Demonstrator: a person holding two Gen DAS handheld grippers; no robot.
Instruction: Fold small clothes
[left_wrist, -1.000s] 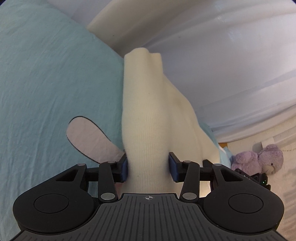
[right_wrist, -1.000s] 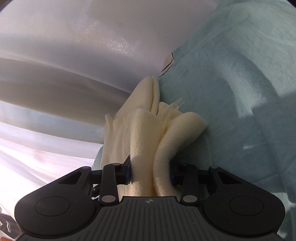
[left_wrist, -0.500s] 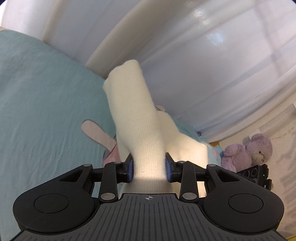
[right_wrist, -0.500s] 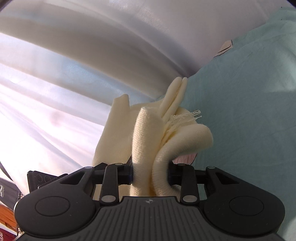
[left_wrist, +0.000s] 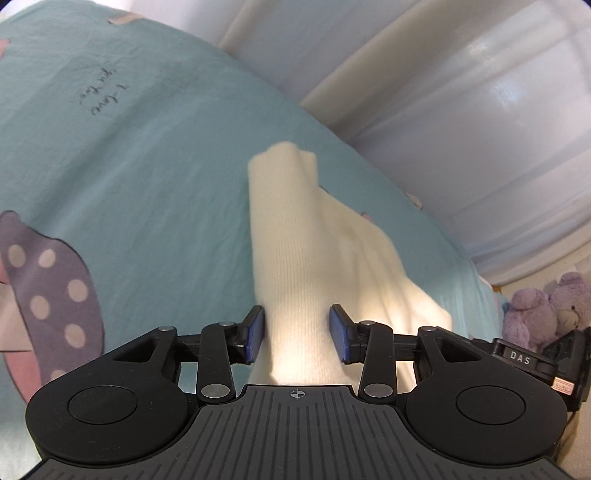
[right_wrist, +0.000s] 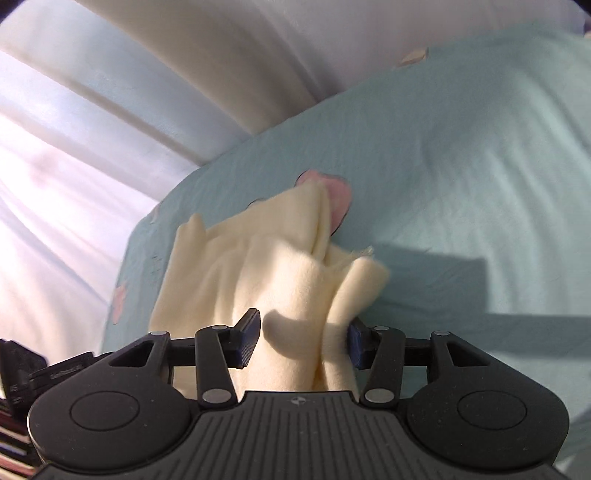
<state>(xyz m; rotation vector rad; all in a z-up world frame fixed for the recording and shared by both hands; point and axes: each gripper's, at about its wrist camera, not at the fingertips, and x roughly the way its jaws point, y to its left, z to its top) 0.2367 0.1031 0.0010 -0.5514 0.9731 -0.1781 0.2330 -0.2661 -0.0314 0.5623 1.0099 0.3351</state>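
Note:
A cream knitted garment (left_wrist: 295, 243) is held between both grippers over a teal bedsheet (left_wrist: 147, 166). My left gripper (left_wrist: 297, 332) is shut on a bunched, ribbed part of it, which stands up between the blue pads. My right gripper (right_wrist: 301, 336) is shut on another bunched, folded part of the same garment (right_wrist: 280, 266). The cloth spreads from the right gripper toward the left, and a frayed edge shows at its right side. The right gripper's body shows at the right edge of the left wrist view (left_wrist: 532, 360).
The teal sheet (right_wrist: 443, 166) has printed figures: a purple polka-dot shape (left_wrist: 51, 291) and a pink patch (right_wrist: 336, 195). White curtains (left_wrist: 461, 92) hang behind the bed. Purple plush bears (left_wrist: 546, 310) sit at the far right.
Both grippers have moved with the garment and now tilt down toward the bed. The sheet fills more of both views and the curtains less. Both jaws stay shut on the cloth.

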